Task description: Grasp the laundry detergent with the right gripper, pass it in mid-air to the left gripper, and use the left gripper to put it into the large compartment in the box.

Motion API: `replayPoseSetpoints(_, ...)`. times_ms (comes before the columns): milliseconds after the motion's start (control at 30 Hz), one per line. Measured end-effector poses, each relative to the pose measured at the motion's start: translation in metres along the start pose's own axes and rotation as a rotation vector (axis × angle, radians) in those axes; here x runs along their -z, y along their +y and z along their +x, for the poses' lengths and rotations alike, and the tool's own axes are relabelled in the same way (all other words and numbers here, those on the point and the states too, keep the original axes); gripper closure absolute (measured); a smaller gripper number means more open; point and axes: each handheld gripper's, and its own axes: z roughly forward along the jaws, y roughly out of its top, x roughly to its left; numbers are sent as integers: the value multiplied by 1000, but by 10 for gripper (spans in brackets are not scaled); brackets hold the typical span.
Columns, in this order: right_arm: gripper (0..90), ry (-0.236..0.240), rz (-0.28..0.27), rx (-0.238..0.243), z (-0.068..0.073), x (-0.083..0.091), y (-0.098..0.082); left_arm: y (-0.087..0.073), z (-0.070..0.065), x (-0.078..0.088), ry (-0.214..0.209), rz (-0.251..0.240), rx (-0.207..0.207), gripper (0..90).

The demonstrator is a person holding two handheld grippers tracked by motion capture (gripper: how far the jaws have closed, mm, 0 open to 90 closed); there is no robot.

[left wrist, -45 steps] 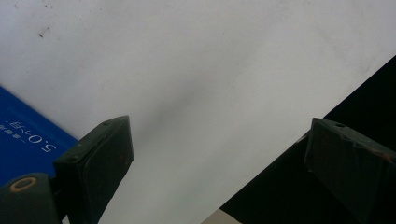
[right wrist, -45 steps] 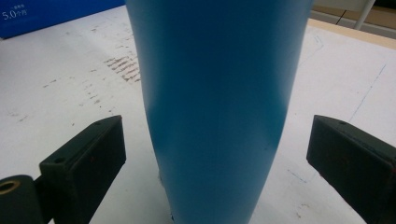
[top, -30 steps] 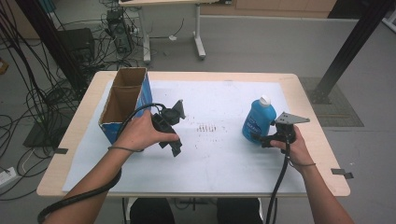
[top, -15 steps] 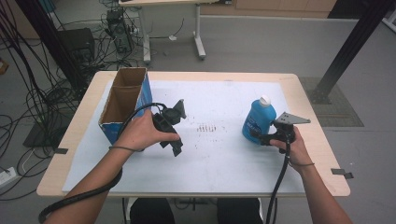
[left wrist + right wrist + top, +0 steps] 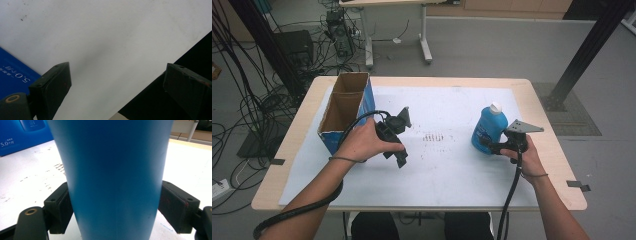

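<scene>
One bottle: blue bottle (image 5: 113, 177) with a white cap, upright on the white sheet (image 5: 447, 165), standing squarely between the right gripper's jaws.
Right gripper: right gripper (image 5: 493, 147) level at the bottle's lower body; its jaws have just been closing, from wide apart a second ago to hugging the bottle now.
Contact: in the right gripper view both pads sit against the blue sides, the left one flush, the right one touching at its inner edge, so I read this as a grip just taken.
Meaning: the squeeze looks done or nearly so; next call, by my judgement, is a lift, and a smooth rounded body could slip if the hold is too light.
Left gripper: left gripper (image 5: 398, 134) well off to the other side, jaws spread wide with nothing between them, just bare sheet ahead of the tips.
Box: open cardboard box (image 5: 346, 109) with blue sides, just beyond the left gripper's jaws and far from the bottle; a likely place for the bottle to go.
Table: wooden table (image 5: 557, 165) carrying it all.
</scene>
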Motion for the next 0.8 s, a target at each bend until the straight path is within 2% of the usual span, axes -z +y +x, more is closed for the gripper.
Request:
replayPoseSetpoints(200, 234, -2, -4, -2, 1, -1, -1, 0, 1, 0, -1, 0, -1, 83)
replayPoseSetpoints(367, 294, -7, -7, -5, 1, -1, -2, 0, 1, -1, -1, 2, 1, 82)
replayPoseSetpoints(633, 373, 15, -9, -1, -2, -2, -2, 0, 1, -1, -2, 2, 2, 83)
replayPoseSetpoints(800, 392, 21, -12, 0, -2, -2, -2, 0, 1, -1, -4, 1, 4, 83)
